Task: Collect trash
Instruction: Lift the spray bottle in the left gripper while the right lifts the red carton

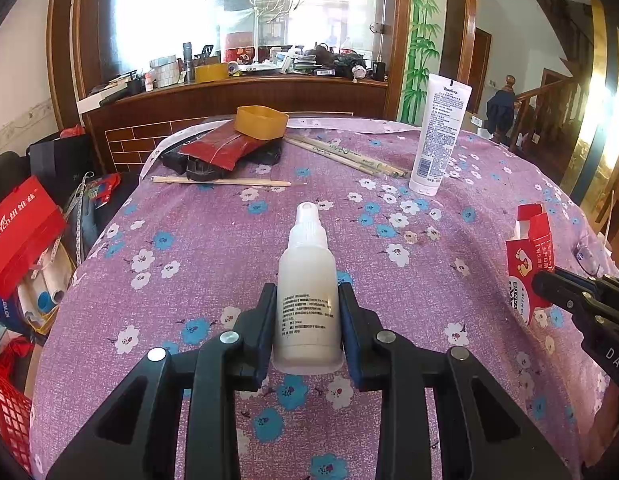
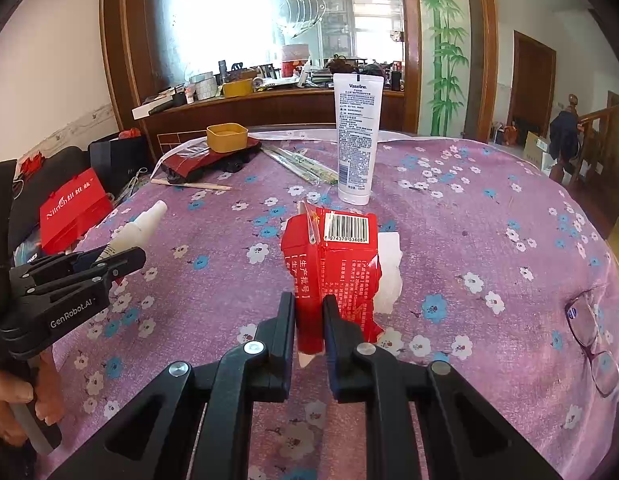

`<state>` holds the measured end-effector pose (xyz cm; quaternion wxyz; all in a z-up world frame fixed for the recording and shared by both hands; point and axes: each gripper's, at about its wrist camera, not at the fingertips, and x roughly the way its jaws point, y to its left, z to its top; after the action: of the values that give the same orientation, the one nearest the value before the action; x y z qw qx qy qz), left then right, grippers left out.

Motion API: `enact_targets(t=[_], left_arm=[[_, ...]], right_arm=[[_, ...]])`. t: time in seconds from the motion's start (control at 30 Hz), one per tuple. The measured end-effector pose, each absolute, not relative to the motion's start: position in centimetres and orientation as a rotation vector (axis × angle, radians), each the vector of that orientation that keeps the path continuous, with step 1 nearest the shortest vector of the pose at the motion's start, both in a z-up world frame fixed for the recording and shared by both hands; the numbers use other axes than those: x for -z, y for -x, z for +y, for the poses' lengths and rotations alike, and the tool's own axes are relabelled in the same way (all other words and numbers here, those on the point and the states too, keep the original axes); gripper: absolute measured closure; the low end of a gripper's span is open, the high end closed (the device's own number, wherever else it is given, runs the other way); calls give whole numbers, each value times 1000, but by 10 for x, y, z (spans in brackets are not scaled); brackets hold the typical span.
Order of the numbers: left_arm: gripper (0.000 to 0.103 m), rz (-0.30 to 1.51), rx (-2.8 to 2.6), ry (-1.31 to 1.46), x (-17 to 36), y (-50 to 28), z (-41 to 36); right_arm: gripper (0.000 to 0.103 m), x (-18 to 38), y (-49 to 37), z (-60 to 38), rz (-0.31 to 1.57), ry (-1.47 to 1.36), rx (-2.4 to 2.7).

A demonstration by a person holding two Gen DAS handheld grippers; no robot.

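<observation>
Left gripper (image 1: 308, 312) clamped on white spray bottle (image 1: 307, 280). Right gripper (image 2: 309, 320), at 3 o'clock from it, pinches torn red carton (image 2: 333, 256).

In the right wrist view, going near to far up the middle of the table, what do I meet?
right gripper → red carton → Vaseline tube

Black plastic left claw (image 1: 308, 320), silver rivets, white "GenRobot.AI" lettering.

"Vaseline" on the white tube (image 2: 358, 136); "GenRobot.AI" on the left gripper (image 2: 121, 258).
</observation>
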<state>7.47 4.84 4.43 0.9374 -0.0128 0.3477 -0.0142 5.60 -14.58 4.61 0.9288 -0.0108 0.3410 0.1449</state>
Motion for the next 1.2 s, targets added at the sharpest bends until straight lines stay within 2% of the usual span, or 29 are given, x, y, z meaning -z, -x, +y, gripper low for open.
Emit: enact_targets(t=[0.53, 0.77, 1.2], left_arm=[[75, 708, 57, 25, -46, -73, 43], [75, 716, 60, 23, -57, -49, 35], [74, 704, 33, 33, -69, 45, 64]], right_arm=[[89, -53, -55, -152, 676, -1, -285], [89, -55, -55, -165, 699, -43, -273], [89, -69, 43, -162, 659, -133, -379]])
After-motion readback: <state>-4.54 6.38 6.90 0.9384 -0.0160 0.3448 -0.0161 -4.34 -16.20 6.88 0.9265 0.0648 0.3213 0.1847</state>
